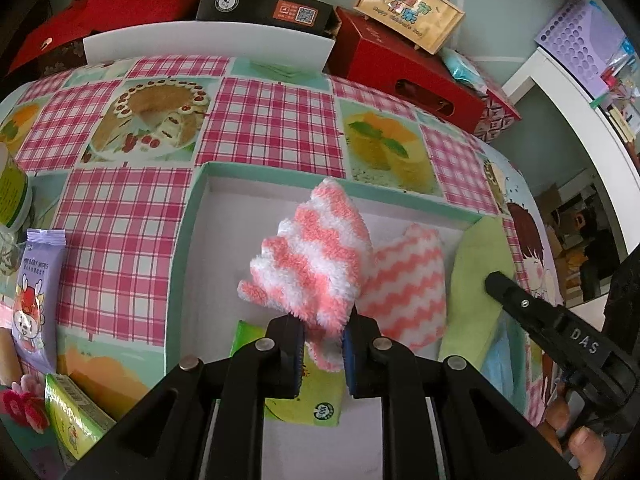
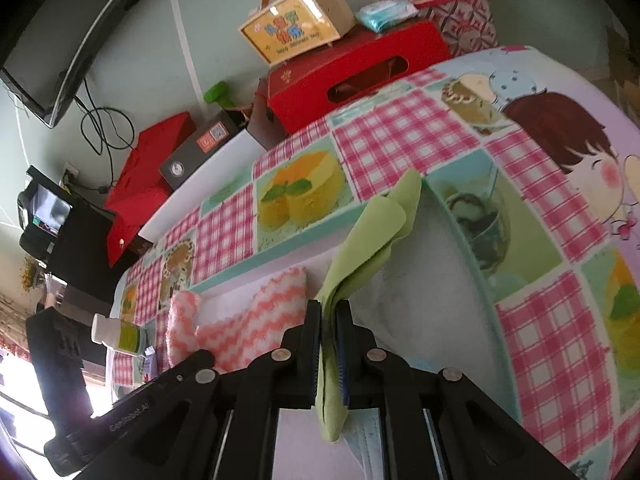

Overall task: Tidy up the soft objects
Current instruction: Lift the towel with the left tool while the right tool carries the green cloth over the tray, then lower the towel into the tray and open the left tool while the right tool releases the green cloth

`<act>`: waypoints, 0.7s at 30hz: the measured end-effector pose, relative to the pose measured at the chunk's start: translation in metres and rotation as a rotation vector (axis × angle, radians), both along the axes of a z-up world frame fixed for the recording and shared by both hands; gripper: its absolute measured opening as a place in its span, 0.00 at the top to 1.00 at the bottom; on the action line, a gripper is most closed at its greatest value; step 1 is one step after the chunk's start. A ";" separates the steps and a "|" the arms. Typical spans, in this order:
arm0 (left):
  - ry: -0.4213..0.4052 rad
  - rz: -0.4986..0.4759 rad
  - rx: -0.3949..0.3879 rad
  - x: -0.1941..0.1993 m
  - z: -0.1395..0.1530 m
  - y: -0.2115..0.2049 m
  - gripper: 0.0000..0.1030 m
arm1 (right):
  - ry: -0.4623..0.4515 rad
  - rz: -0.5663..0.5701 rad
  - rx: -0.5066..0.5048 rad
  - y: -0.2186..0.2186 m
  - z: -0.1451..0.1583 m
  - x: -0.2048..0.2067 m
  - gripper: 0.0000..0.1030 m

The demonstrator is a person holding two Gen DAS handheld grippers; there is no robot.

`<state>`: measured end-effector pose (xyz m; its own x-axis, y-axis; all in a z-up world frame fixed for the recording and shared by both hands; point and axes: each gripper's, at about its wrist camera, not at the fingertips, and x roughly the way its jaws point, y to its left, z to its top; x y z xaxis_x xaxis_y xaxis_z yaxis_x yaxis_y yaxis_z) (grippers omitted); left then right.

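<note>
My left gripper (image 1: 322, 330) is shut on a fluffy pink-and-white striped sock (image 1: 312, 256) and holds it above a shallow teal-rimmed box (image 1: 188, 240). A second pink-and-white sock (image 1: 408, 288) lies in the box. My right gripper (image 2: 329, 320) is shut on a light green cloth (image 2: 372, 232) held upright over the box's right side; the cloth also shows in the left wrist view (image 1: 476, 280), with the right gripper (image 1: 496, 280) at it. The socks also show in the right wrist view (image 2: 256, 320).
A green tissue pack (image 1: 308, 400) lies in the box under my left gripper. Baby wipes (image 1: 36, 292), a jar (image 1: 12, 196) and a green packet (image 1: 72, 416) sit to the left. Red boxes (image 1: 404, 72) and a black box (image 1: 264, 6) stand at the table's far edge.
</note>
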<state>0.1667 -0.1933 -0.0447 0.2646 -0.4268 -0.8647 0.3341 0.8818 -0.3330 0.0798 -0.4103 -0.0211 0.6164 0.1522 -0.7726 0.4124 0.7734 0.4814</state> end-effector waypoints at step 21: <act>0.014 0.014 0.057 0.002 -0.004 -0.001 0.77 | 0.111 0.027 -0.013 0.013 -0.018 0.009 0.89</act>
